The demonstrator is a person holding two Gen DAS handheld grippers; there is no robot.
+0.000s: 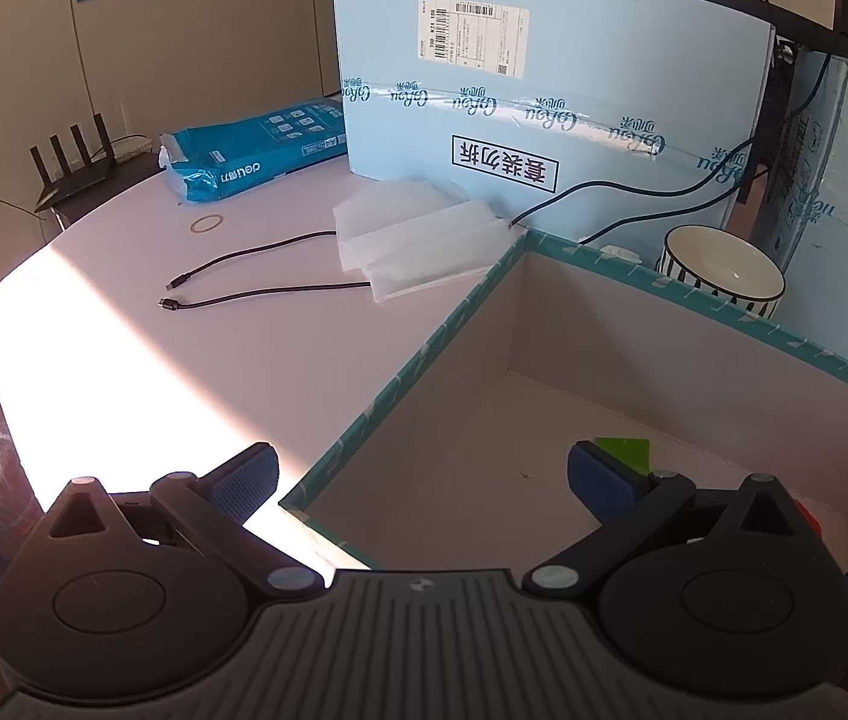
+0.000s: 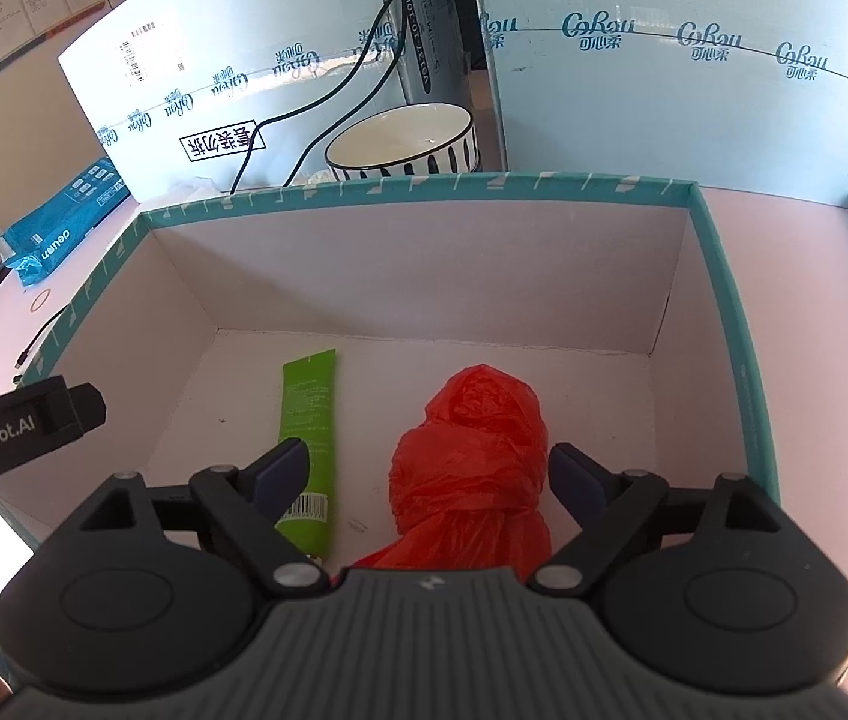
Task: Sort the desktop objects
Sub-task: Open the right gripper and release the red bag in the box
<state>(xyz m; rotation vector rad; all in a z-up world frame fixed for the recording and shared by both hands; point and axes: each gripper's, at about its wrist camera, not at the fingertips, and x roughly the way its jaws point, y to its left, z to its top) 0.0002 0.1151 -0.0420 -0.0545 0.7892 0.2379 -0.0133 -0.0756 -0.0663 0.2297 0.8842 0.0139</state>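
Observation:
A teal-rimmed cardboard box (image 2: pixel 724 276) stands on the pink table; its rim also shows in the left wrist view (image 1: pixel 424 354). Inside it lie a green tube (image 2: pixel 308 414) and a knotted red plastic bag (image 2: pixel 472 456). My right gripper (image 2: pixel 430 474) is open above the box, its fingers on either side of the red bag without pinching it. My left gripper (image 1: pixel 420 480) is open and empty, straddling the box's near left corner. A corner of the green tube (image 1: pixel 625 450) shows by its right finger. The left gripper's body (image 2: pixel 21 420) shows at the left in the right wrist view.
A black cable (image 1: pixel 255 276), a stack of white foam sheets (image 1: pixel 417 240), a rubber band (image 1: pixel 207 223) and a blue deli packet (image 1: pixel 255 150) lie on the table (image 1: pixel 183 360) left of the box. A striped bowl (image 2: pixel 405 141) and tall light-blue cartons (image 1: pixel 544 90) stand behind. A router (image 1: pixel 72 165) is far left.

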